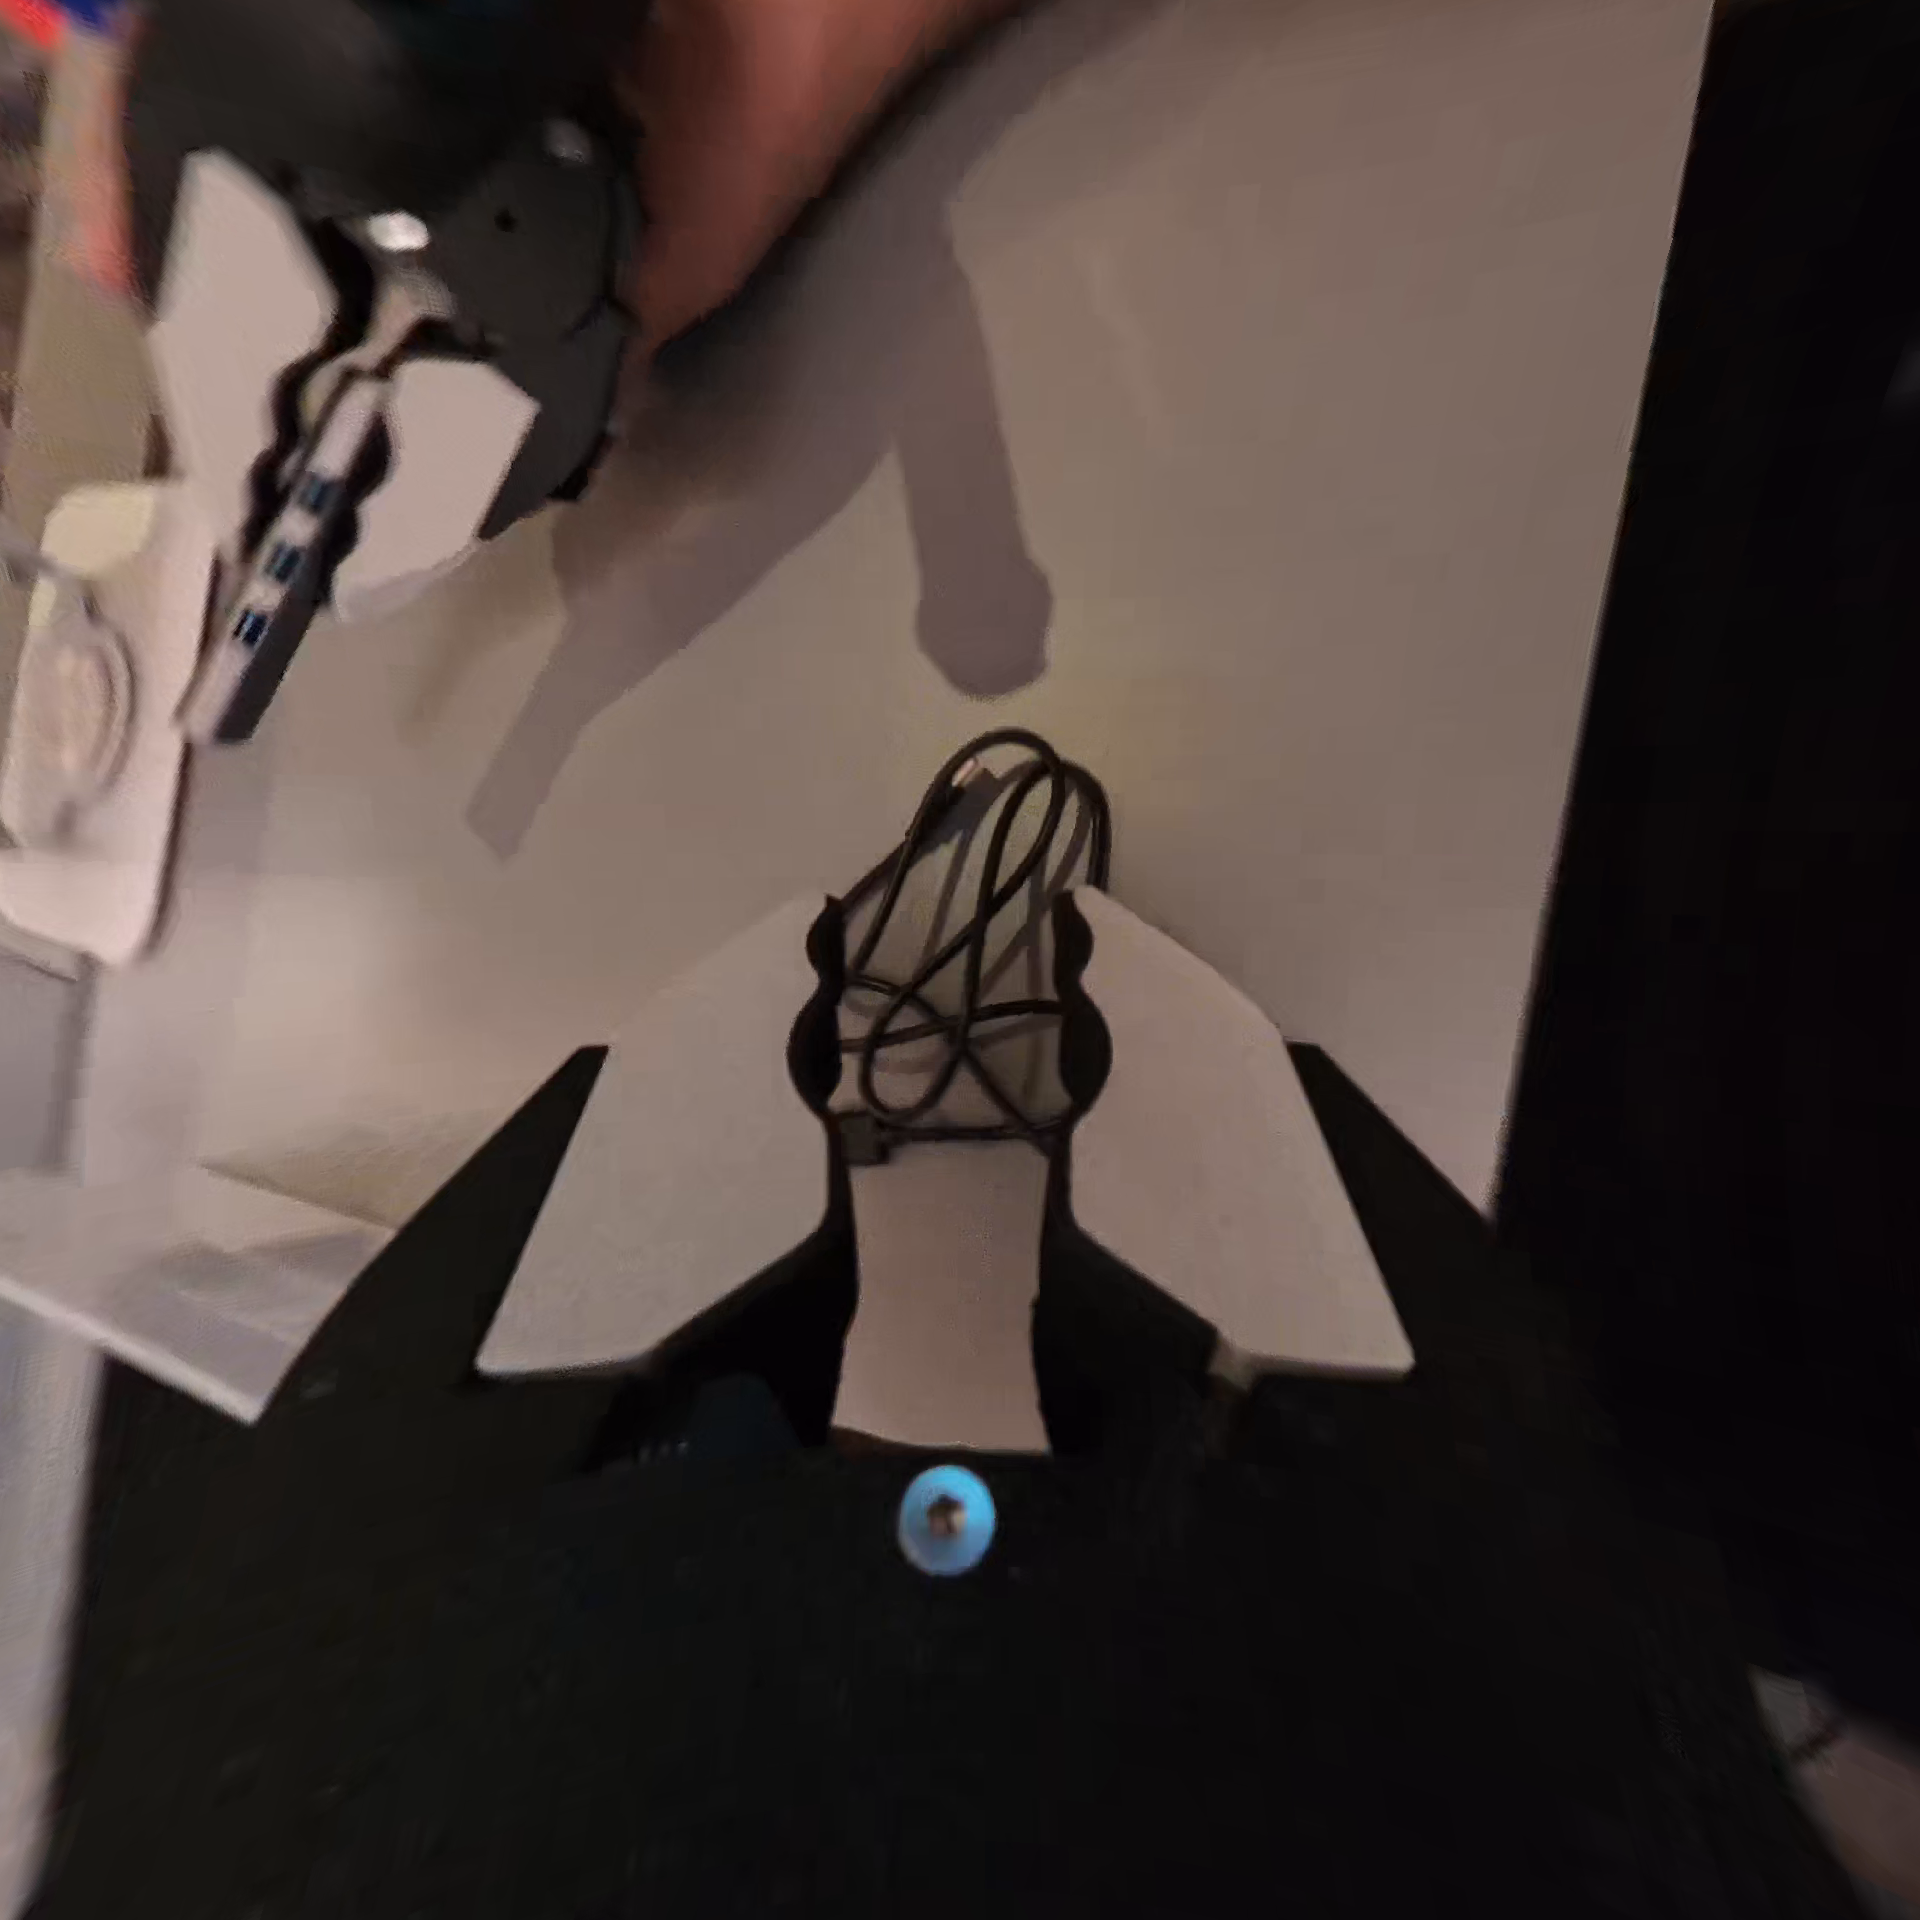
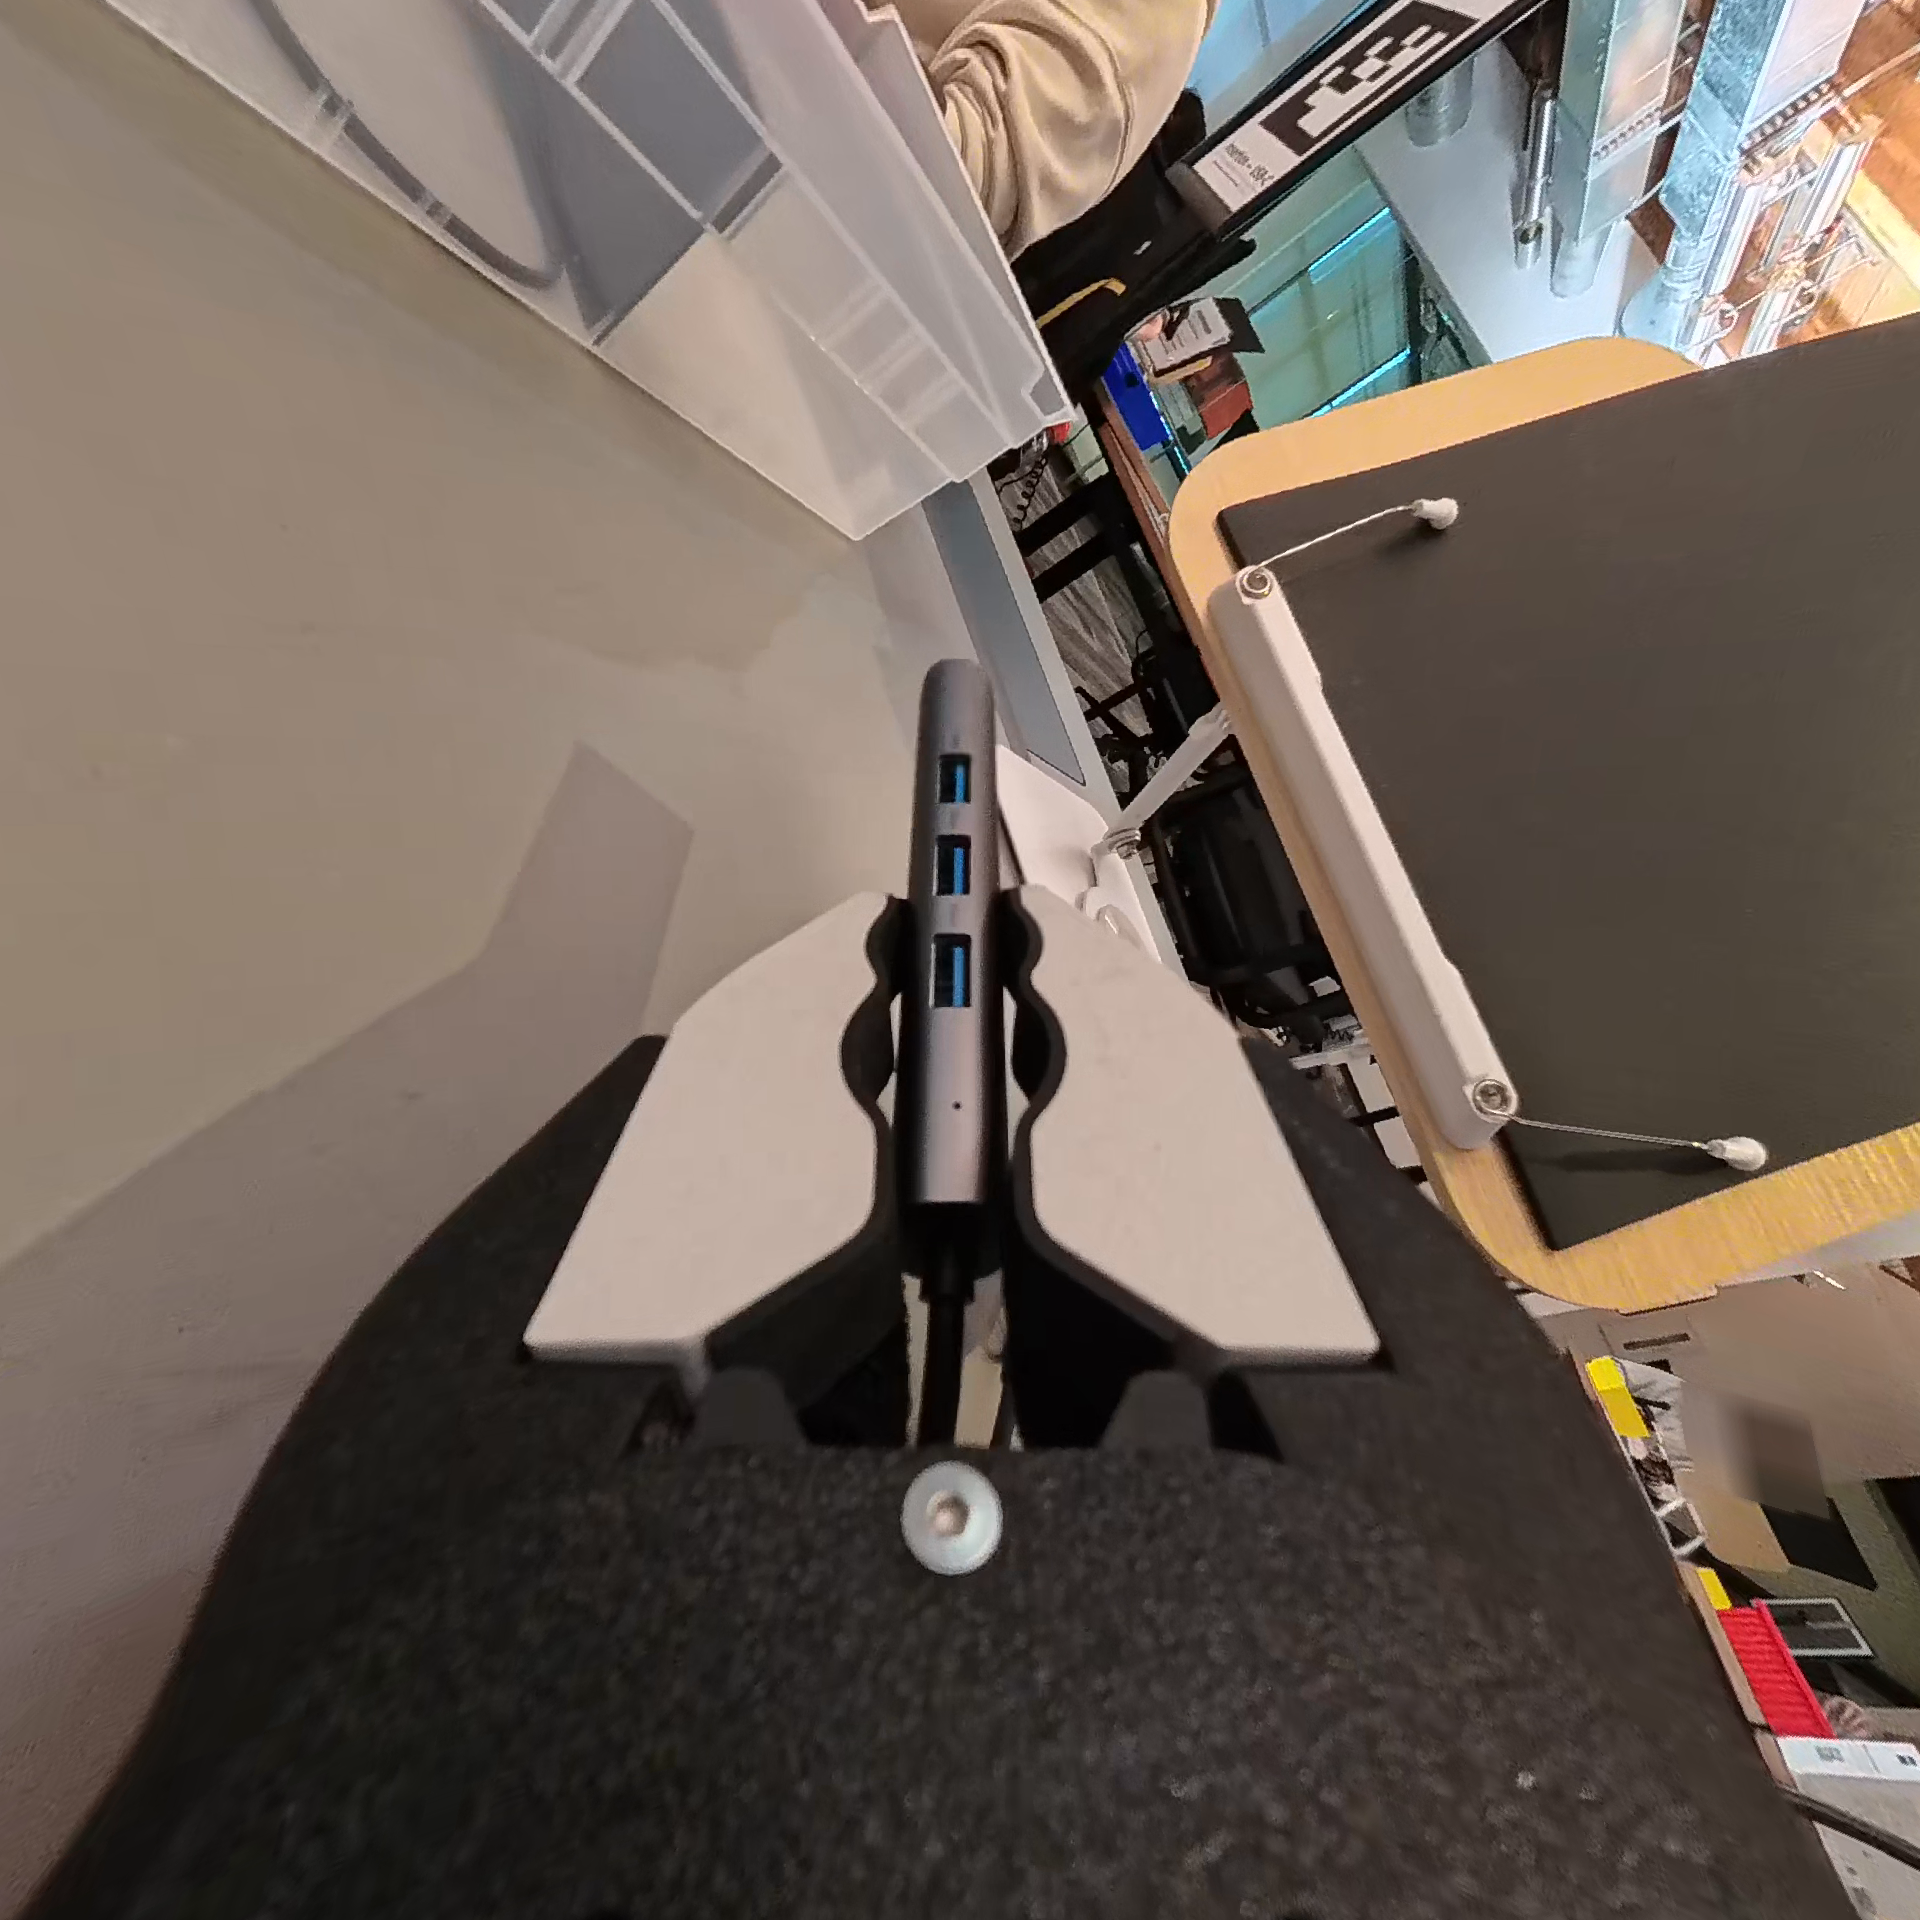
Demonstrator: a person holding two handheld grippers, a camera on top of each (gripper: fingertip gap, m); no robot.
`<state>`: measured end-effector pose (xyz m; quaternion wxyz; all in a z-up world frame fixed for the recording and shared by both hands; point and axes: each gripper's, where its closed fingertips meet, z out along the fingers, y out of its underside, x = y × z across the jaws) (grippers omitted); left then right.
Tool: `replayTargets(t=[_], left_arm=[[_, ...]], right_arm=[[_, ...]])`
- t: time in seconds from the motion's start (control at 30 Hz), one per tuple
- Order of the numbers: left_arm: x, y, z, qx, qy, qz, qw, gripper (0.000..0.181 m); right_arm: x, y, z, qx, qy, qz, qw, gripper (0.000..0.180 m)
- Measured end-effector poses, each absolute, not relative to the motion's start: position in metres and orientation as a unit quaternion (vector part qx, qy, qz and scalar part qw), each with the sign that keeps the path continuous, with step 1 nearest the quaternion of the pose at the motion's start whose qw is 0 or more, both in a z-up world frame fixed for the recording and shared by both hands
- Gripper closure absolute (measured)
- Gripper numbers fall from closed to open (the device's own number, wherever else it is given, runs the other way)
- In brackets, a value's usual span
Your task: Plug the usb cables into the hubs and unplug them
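Note:
In the left wrist view, my left gripper [image 1: 951, 935] has its two fingers closed against both sides of a bundled black usb cable [image 1: 977, 935] over the white table [image 1: 1299, 520]. One cable plug [image 1: 868, 1130] sits by the left finger, and loops stick out past the fingertips. My right gripper [image 2: 948, 935] is shut on a slim grey usb hub [image 2: 951, 997] with three blue ports facing the camera. The hub's black lead runs back between the fingers. The right gripper [image 1: 322, 457] and the hub [image 1: 270, 613] also show blurred at the upper left of the left wrist view, with a hand behind them.
A clear plastic bin [image 2: 790, 260] stands on the table beyond the hub. A wood-rimmed dark board [image 2: 1621, 790] with a white bar is on the right. A white box [image 1: 94, 707] sits at the table's left. A black panel [image 1: 1766, 831] borders the right.

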<state>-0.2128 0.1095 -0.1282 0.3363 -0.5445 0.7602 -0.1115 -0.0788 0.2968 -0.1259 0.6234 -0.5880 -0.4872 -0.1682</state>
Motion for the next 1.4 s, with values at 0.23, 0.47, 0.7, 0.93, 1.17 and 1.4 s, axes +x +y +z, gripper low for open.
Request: replayTargets(t=[0.23, 0.47, 0.7, 0.93, 1.17, 1.4], left_arm=[[-0.281, 0.151, -0.128, -0.838, 0.376, -0.163, 0.359, 0.156], [-0.273, 0.157, -0.178, -0.882, 0.315, -0.121, 0.328, 0.156], [-0.241, 0.168, -0.194, -0.871, 0.346, -0.114, 0.331, 0.162], [-0.217, 0.17, -0.194, -0.831, 0.422, -0.114, 0.345, 0.18], [-0.212, 0.168, -0.142, -0.767, 0.506, -0.135, 0.37, 0.18], [-0.186, 0.189, -0.08, -0.724, 0.567, -0.138, 0.368, 0.18]], right_arm=[[-0.079, 0.298, -0.127, -0.591, -0.486, -0.166, 0.622, 0.162], [-0.081, 0.297, -0.128, -0.588, -0.492, -0.168, 0.62, 0.163], [-0.08, 0.298, -0.128, -0.591, -0.488, -0.161, 0.621, 0.163], [-0.082, 0.297, -0.13, -0.587, -0.496, -0.163, 0.619, 0.163], [-0.083, 0.294, -0.122, -0.571, -0.493, -0.171, 0.634, 0.163], [-0.088, 0.286, -0.105, -0.525, -0.49, -0.205, 0.665, 0.163]])
